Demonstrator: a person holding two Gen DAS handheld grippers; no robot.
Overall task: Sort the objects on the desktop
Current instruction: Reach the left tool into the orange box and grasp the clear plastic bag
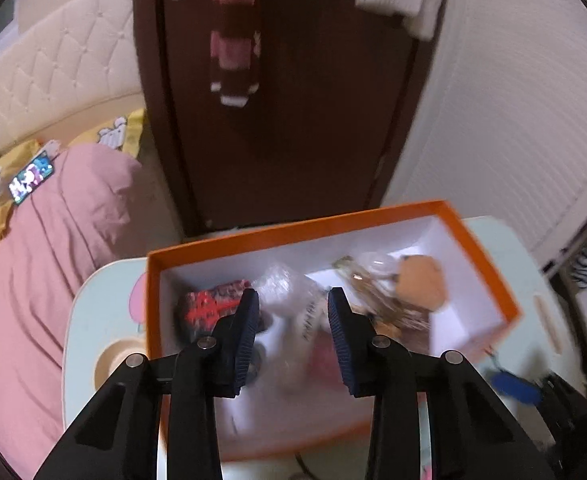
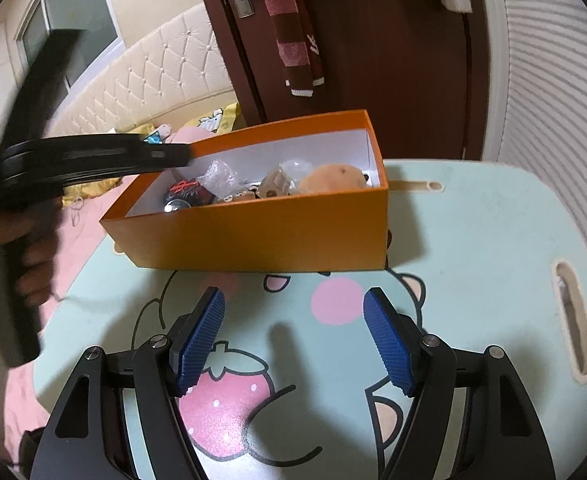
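Box (image 2: 253,236), orange, toward far edge of table (image 2: 473,240); sorted oddments inside. Left gripper (image 1: 293,316) over box, jaws apart, empty. Right gripper (image 2: 293,340) spread above bare tabletop. Best withdrawn straight up, clear of rim.

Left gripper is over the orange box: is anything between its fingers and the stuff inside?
Nothing visible blocks it. The left gripper hangs open above the lidless orange cardboard box, directly over the crinkled clear plastic bag; the red-and-black item lies to its left, the tan plush toy to its right.
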